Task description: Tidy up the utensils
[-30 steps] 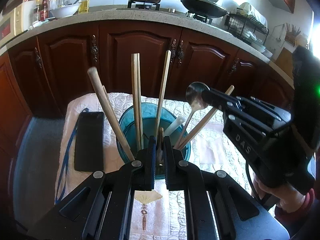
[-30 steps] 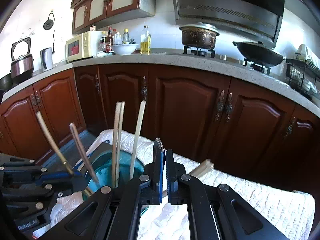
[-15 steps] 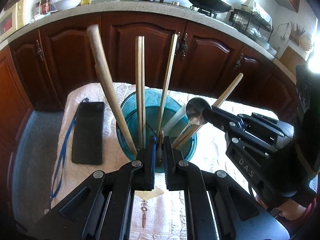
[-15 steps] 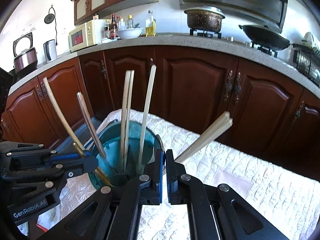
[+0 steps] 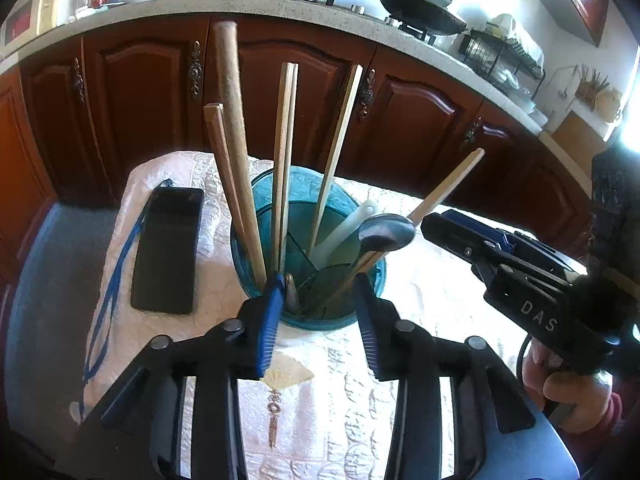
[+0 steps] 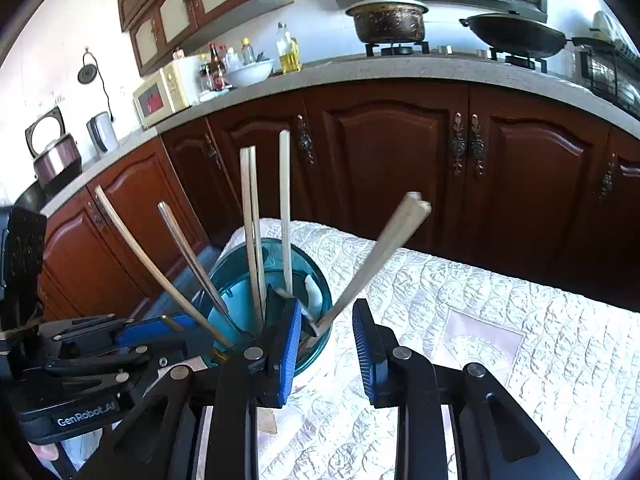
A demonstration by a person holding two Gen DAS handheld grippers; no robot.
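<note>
A teal cup [image 5: 256,236] stands on the white quilted cloth [image 5: 420,288] and holds several wooden chopsticks [image 5: 284,152], a thick wooden handle [image 5: 236,128], a white plastic spoon [image 5: 344,232] and a metal spoon [image 5: 386,230]. My left gripper [image 5: 320,308] sits at the cup's near rim, its jaws opening; a small brown-tipped utensil [image 5: 292,294] leans in the cup beside the left pad, not pinched. My right gripper [image 6: 326,336] hangs over the cup's right rim [image 6: 324,300], jaws opening with nothing pressed between them. Its tip [image 5: 440,224] is just right of the metal spoon, apart from it.
A black phone [image 5: 168,248] with a blue lanyard [image 5: 112,280] lies on the cloth left of the cup. Dark wooden cabinets [image 6: 400,160] and a stone counter [image 6: 360,72] with a pot and a pan rise behind. A hand [image 5: 568,392] holds the right gripper.
Both grippers' jaws have parted. The right gripper came down to the cup and let go of the metal spoon, which now stands in it. The left let go of its small utensil.
</note>
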